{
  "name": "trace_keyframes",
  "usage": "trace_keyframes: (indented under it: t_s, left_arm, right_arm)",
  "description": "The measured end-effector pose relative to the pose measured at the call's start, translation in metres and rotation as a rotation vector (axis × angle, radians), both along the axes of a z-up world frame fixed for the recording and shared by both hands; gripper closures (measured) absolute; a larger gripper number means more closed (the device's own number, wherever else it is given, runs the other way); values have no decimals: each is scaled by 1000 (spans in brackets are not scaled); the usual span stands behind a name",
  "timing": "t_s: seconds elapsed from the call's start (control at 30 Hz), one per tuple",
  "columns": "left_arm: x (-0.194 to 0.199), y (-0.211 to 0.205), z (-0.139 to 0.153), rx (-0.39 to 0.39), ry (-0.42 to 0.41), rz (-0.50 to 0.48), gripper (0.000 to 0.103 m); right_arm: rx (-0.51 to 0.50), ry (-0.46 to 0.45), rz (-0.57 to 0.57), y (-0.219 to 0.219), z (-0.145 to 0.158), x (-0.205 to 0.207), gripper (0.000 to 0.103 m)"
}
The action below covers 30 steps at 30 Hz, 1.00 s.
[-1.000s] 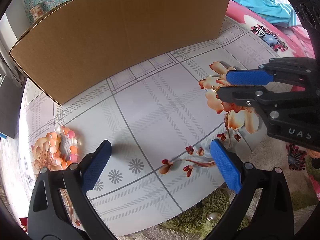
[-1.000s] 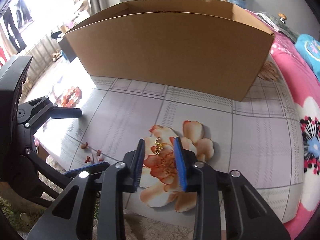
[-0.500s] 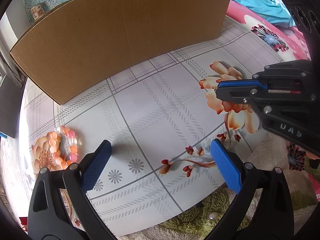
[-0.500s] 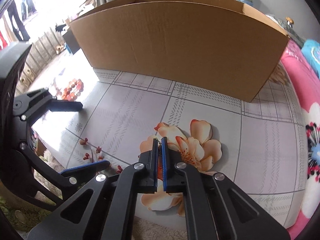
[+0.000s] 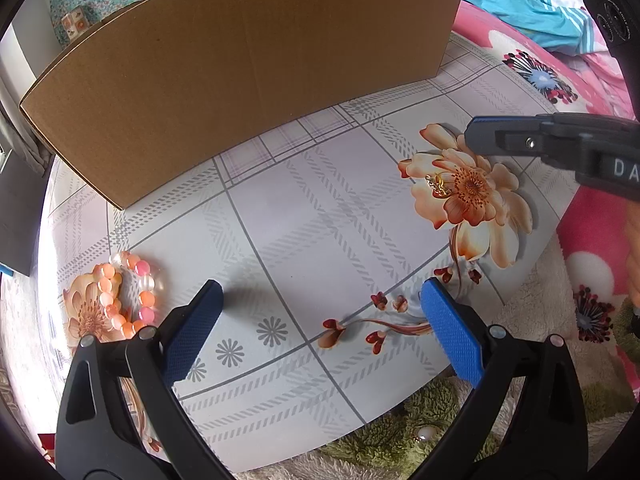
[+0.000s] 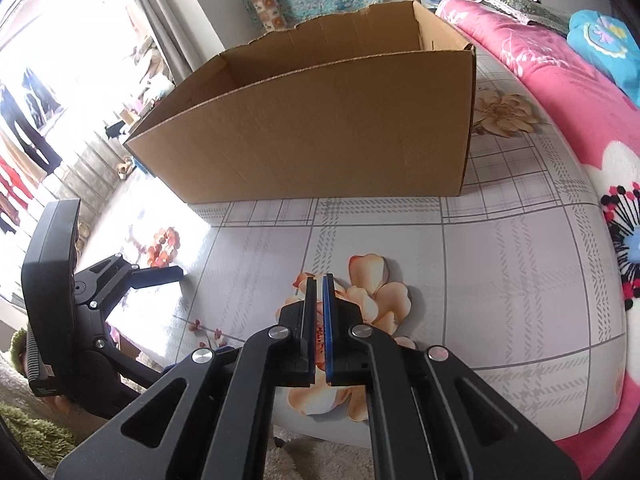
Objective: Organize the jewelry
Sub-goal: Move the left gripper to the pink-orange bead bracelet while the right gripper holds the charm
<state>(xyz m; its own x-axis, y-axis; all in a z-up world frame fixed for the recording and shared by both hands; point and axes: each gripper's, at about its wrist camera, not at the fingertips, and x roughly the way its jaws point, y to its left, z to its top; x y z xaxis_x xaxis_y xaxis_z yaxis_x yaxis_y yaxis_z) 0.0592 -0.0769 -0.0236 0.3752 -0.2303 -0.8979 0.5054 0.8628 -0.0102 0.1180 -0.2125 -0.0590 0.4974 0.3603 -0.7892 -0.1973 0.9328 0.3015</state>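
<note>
A small gold chain (image 5: 439, 185) lies on the printed flower of the table cover, below my right gripper. My right gripper (image 6: 318, 280) is shut with nothing visible between its pads; it hangs above the flower and also shows in the left wrist view (image 5: 474, 136). My left gripper (image 5: 320, 308) is open and empty, low over the table's near edge; it also shows in the right wrist view (image 6: 176, 274). A bracelet of pink and orange beads (image 5: 128, 292) lies at the table's left, beside the left finger; it shows in the right wrist view (image 6: 162, 246). An open cardboard box (image 6: 320, 120) stands behind.
The table (image 5: 304, 216) has a grey plaid cover with flower prints. A pink floral bedspread (image 6: 560, 92) runs along the right. A green shaggy rug (image 5: 400, 432) lies below the near edge. A pearl-like bead (image 5: 424, 434) sits on the rug.
My right gripper closed over the gold chain, then rose and drew back shut. The chain still lies on the flower. My left gripper stayed open in place.
</note>
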Motion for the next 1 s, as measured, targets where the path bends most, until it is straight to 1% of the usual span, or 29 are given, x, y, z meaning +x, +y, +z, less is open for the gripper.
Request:
trace_keyframes:
  t_s: [0.03, 0.07, 0.13, 0.33, 0.37, 0.43, 0.5, 0.53, 0.63, 0.7, 0.73, 0.83, 1.0]
  left_arm:
    - [0, 0, 0, 0, 0, 0, 7]
    - [0, 0, 0, 0, 0, 0, 7]
    - [0, 0, 0, 0, -1, 0, 7]
    - [-1, 0, 0, 0, -2, -1, 7]
    - [-1, 0, 0, 0, -1, -1, 7]
    - [-1, 0, 0, 0, -1, -1, 7]
    - [-1, 0, 0, 0, -1, -2, 7]
    - [0, 0, 0, -1, -1, -2, 7]
    - [0, 1, -1, -2, -1, -2, 7]
    - [0, 0, 0, -2, -2, -2, 7]
    - [0, 0, -1, -1, -2, -3, 7]
    - [0, 0, 0, -2, -2, -2, 7]
    - [-1, 0, -1, -2, -4, -2, 7]
  right_arm:
    - [-12, 5, 9, 5, 0, 1, 95]
    - [-32, 10, 24, 12, -4, 3, 88]
    - [-86, 5, 56, 22, -7, 4, 81]
    - [-221, -10, 162, 48, -16, 7, 81]
    - [-248, -24, 178, 52, -17, 7, 81]
    - [-275, -34, 194, 56, -18, 6, 82]
    - [-267, -28, 203, 57, -19, 7, 90]
    - [-265, -26, 202, 58, -20, 7, 98]
    - [-252, -21, 178, 55, -21, 7, 100]
    - [-191, -2, 141, 46, -21, 9, 100]
    - [-144, 7, 119, 40, -21, 10, 100]
    - [-45, 12, 67, 24, -16, 10, 100]
    - [41, -9, 4, 7, -4, 6, 100]
